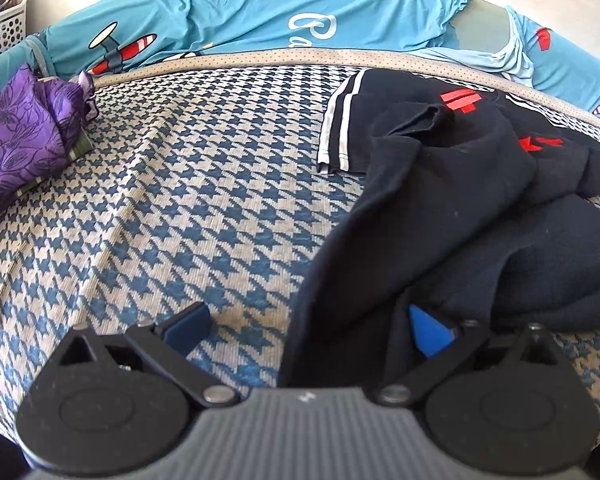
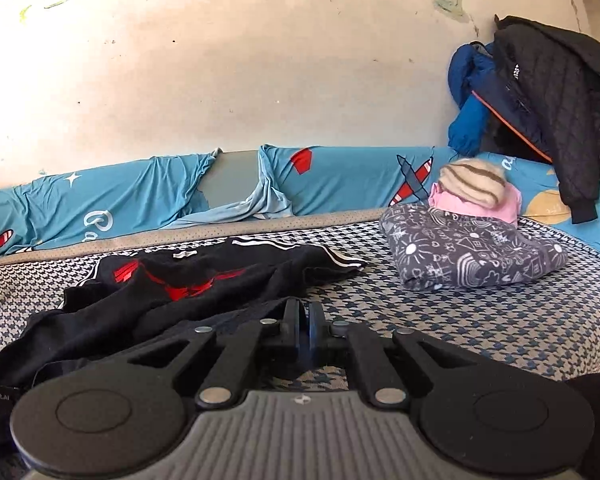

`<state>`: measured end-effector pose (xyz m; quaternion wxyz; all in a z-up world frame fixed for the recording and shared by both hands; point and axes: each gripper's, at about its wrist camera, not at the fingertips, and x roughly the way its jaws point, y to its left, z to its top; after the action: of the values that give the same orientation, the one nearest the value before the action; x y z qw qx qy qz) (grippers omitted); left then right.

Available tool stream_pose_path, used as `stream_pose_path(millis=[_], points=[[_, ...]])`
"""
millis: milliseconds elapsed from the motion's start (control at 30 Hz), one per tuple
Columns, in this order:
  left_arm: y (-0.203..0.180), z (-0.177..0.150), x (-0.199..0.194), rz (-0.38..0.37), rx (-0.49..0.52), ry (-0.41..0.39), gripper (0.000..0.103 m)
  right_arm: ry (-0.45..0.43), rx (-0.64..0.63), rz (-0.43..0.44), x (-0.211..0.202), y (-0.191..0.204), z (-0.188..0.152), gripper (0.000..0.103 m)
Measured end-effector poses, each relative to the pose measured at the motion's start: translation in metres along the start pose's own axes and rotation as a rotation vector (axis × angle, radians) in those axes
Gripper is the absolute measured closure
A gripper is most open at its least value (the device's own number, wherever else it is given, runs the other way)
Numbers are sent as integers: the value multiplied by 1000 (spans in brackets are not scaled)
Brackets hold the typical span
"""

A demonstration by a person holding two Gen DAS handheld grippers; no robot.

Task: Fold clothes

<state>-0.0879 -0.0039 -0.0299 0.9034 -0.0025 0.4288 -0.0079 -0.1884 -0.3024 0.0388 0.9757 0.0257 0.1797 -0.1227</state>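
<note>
Left gripper (image 1: 308, 332): standing wide apart, black garment (image 1: 440, 208) draping between its fingers, unpinched.
Right gripper (image 2: 304, 332): clenched; whether a black hem is pinched, I cannot tell.
Garment: lying crumpled on the houndstooth bed cover (image 1: 160, 200), at one o'clock from the left gripper.
Risk: cloth may be slipping free with one side ungripped, bunching the fold.
Basket (image 1: 0, 28): sitting at ten o'clock, contents unclear.

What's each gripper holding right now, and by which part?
Right gripper is shut on an edge of the black garment. Left gripper is open: the garment drapes between its fingers, unpinched.
</note>
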Motion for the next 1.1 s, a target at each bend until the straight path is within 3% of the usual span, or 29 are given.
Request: stream_pose_path(millis=[300, 433, 900, 1100], points=[[12, -3, -9, 20, -48, 28, 0, 104, 16, 12, -8, -15, -9, 97], [12, -4, -9, 34, -35, 36, 0, 146, 43, 44, 4, -19, -7, 90], [17, -8, -11, 36, -48, 41, 0, 259, 10, 195, 105, -8, 17, 85], [14, -9, -10, 42, -38, 25, 0, 321, 85, 256, 140, -9, 24, 75]])
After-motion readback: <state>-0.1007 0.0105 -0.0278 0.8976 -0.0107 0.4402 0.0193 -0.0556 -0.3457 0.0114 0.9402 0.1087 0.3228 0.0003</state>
